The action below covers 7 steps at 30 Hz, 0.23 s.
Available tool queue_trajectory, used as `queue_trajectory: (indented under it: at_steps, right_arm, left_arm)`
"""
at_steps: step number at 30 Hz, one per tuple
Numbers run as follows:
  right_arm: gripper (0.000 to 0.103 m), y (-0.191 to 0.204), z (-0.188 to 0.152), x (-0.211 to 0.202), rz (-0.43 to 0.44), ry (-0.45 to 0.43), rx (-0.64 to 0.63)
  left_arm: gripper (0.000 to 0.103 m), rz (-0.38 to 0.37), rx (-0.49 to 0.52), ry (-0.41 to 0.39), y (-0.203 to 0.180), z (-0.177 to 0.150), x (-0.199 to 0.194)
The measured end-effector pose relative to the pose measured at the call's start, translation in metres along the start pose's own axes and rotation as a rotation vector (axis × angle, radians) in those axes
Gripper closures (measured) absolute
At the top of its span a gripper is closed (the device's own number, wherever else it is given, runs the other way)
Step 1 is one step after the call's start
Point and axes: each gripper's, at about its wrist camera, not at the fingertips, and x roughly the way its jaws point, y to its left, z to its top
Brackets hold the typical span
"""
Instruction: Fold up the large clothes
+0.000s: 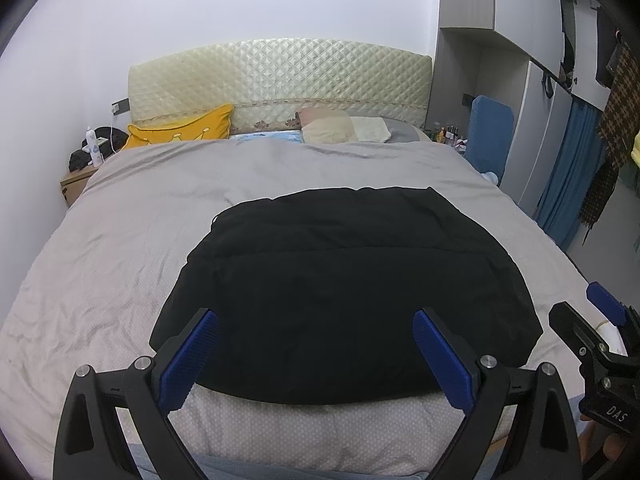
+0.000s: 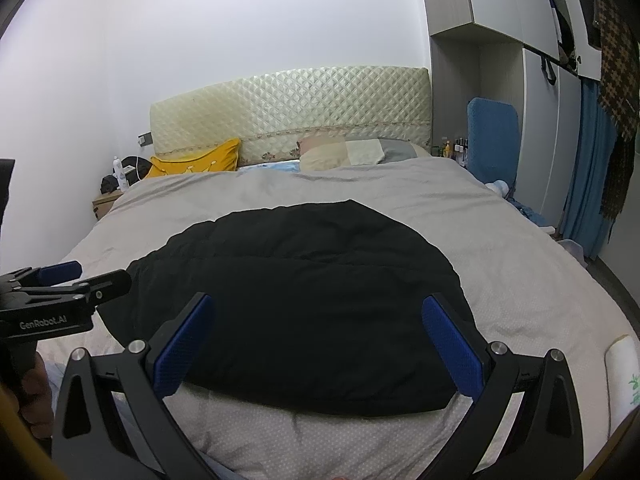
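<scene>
A large black garment (image 1: 344,288) lies folded flat on the grey bedspread (image 1: 120,248), near the foot of the bed. It also shows in the right wrist view (image 2: 296,304). My left gripper (image 1: 316,356) is open and empty, held above the garment's near edge. My right gripper (image 2: 316,344) is open and empty too, above the same edge further right. The right gripper shows at the right edge of the left wrist view (image 1: 592,320). The left gripper shows at the left edge of the right wrist view (image 2: 76,276).
Pillows, one yellow (image 1: 184,128), lie against the quilted headboard (image 1: 280,76). A bedside table (image 1: 76,184) with a bottle stands at the left. A blue chair (image 1: 490,132), wardrobe and hanging clothes (image 1: 616,128) fill the right side. A white object (image 2: 622,376) lies at the bed's near right corner.
</scene>
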Motion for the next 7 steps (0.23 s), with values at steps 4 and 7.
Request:
queue_trajectory:
  at_steps: [4,7]
  right_arm:
    - [0.0,0.0006,0.0008,-0.0017,-0.001,-0.006,-0.001]
    - [0.0,0.0018,0.0008,-0.0024,0.001,-0.006,0.0]
  left_arm:
    - [0.004,0.001,-0.002,0.002,-0.0006,-0.0013,0.0004]
    - [0.004,-0.002,-0.001,0.0,0.0,-0.0019,-0.0011]
